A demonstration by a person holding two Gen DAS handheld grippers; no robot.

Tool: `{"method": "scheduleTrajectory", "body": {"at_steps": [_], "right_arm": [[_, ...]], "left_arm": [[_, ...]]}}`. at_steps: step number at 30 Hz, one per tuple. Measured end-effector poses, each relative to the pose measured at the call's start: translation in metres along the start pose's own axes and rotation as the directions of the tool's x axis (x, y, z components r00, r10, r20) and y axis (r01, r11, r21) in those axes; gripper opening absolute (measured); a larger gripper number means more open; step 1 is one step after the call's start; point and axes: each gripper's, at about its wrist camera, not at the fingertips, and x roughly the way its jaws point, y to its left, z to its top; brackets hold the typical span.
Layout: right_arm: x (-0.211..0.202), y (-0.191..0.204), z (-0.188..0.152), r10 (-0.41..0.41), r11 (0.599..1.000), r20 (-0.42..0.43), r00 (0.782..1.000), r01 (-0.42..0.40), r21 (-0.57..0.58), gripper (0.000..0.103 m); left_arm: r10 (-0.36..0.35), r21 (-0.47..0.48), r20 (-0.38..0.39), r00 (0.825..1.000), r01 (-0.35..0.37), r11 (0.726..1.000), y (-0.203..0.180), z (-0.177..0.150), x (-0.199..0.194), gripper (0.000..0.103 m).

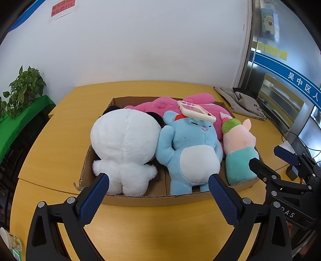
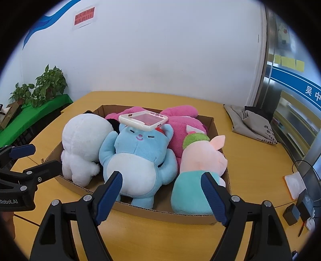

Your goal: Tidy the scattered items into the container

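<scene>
Left wrist view: left gripper [image 1: 158, 180] hangs agape, empty, over the cardboard box's [image 1: 140, 199] near edge. Right gripper [image 2: 162, 180] likewise spread, gripping nothing. Inside the box: white plush [image 1: 124, 144], blue plush [image 1: 190, 148], pink plush [image 1: 160, 104], and a phone case [image 1: 195, 111] atop the blue one's head.

pink plush [image 1: 160, 105] mostly buried under other toys, red wall notice [image 2: 84, 19] text unreadable

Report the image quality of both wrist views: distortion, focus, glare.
Left wrist view: strong fisheye bending of the table edge, dark corners, plush toys sharp. Right wrist view: heavier black vignette, same curvature, phone case crisp; reflections on the glass door at right.
</scene>
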Motion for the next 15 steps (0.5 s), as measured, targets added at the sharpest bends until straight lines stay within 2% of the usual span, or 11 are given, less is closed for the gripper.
{"method": "scheduleTrajectory", "body": {"at_steps": [15], "right_arm": [[0.0013, -0.0091, -0.0042, -0.008, 1.000, -0.008, 1.000, 0.008, 0.023, 0.081]], "left_arm": [[-0.003, 0.002, -0.008, 1.000, 0.004, 1.000, -0.0057, -0.0026, 0.0049, 0.101]]}}
